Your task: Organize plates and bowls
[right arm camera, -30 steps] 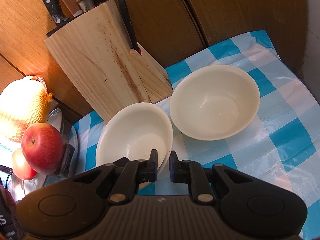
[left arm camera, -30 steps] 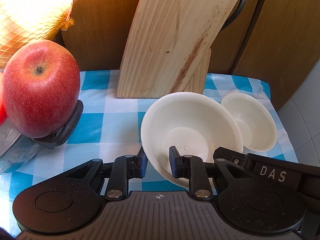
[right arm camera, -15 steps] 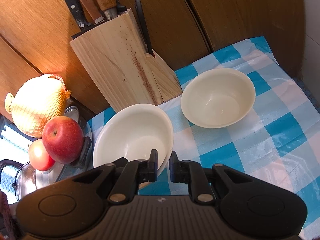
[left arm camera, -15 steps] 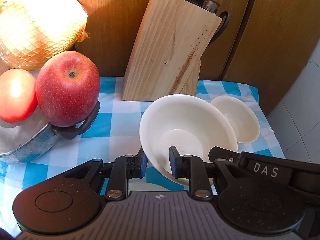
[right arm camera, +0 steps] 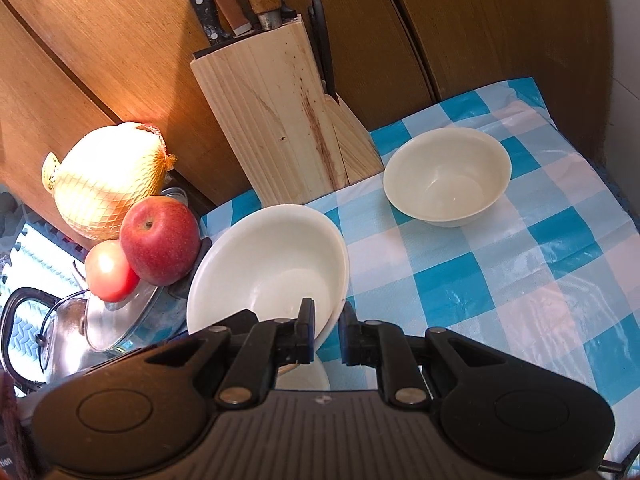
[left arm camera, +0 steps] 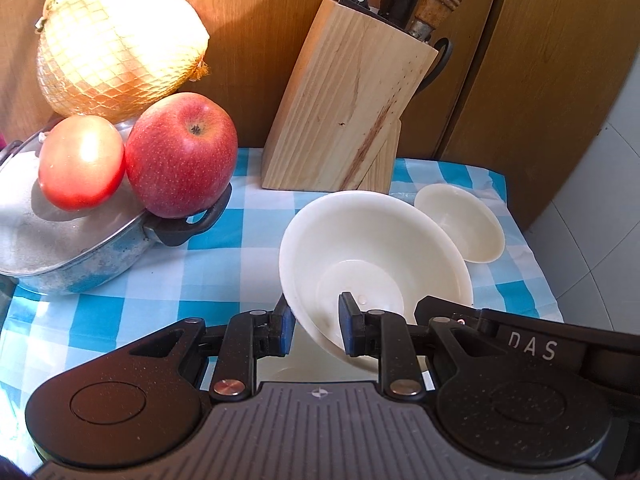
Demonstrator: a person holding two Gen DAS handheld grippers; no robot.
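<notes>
Carrying bowl (left arm camera: 372,256) two-handed: left tool (left arm camera: 313,330) and right tool (right arm camera: 327,330) both clamped on rim; keep level, nest into second bowl (right arm camera: 447,176) near worktop's far-right corner.

Two cream bowls (right arm camera: 272,264) (right arm camera: 448,176) sit on a blue-and-white checked tablecloth (right arm camera: 540,272); the apple (left arm camera: 180,152) is red, the knife block (left arm camera: 344,108) pale wood.
</notes>
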